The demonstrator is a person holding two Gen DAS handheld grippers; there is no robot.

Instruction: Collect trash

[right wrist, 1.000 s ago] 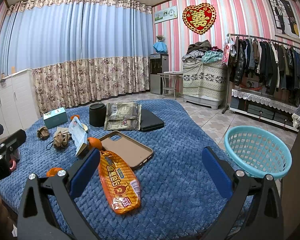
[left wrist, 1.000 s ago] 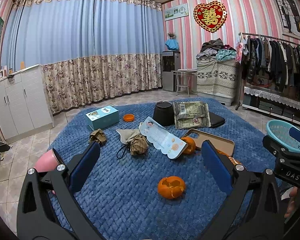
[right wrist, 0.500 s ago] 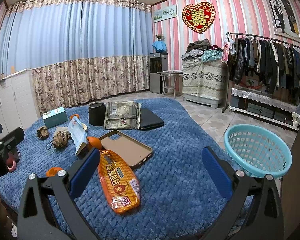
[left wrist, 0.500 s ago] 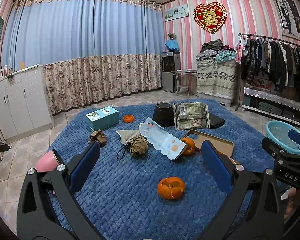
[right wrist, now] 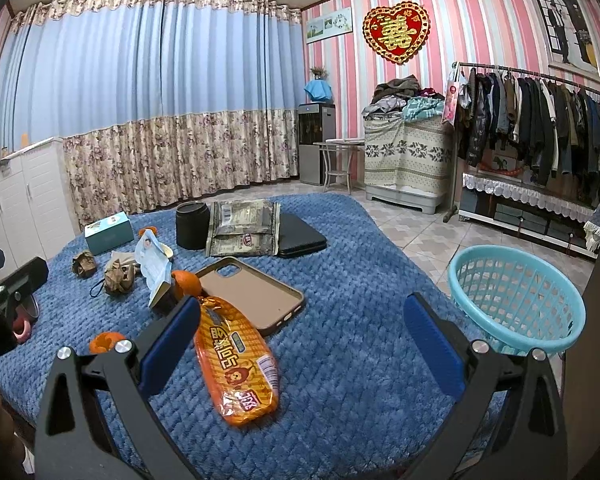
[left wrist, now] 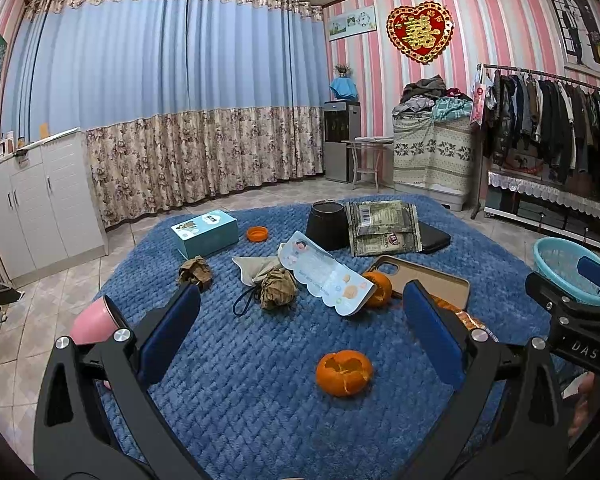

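I'm at the start of the collecting, nothing picked yet: my left tongs (left wrist: 300, 328) hang wide and empty above the quilted blue blanket (left wrist: 228, 392), with the hollow, ragged-edged orange peel (left wrist: 343, 372) lying just ahead between the fingers. My right tongs (right wrist: 302, 330) are equally wide and empty, the glossy, crinkled orange snack wrapper (right wrist: 236, 364) lying beside the left finger and the slotted turquoise plastic basket (right wrist: 516, 300) off past the right finger. I judge the next move is to lower onto the peel, pinch its soft rim gently, then carry it to the basket.
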